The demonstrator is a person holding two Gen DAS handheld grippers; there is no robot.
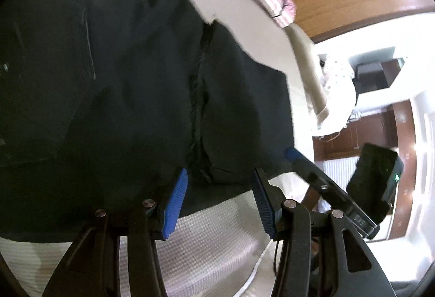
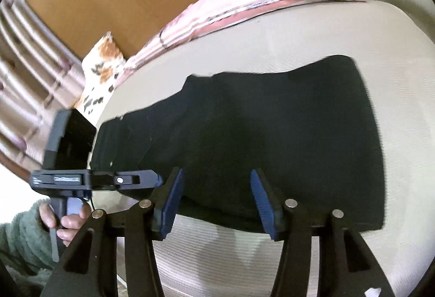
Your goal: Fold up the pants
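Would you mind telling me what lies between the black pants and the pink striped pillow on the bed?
Only bare cream bedcover separates the black pants from the pink striped pillow; the right wrist view shows this best.

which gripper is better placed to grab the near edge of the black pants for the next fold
Probably the left gripper: its open jaws straddle the pants' near hem at the centre seam. The right gripper is open too, over plain hem.

We can read no text, label or number anywhere; a small plate on the other tongs' body is too blurred to read.
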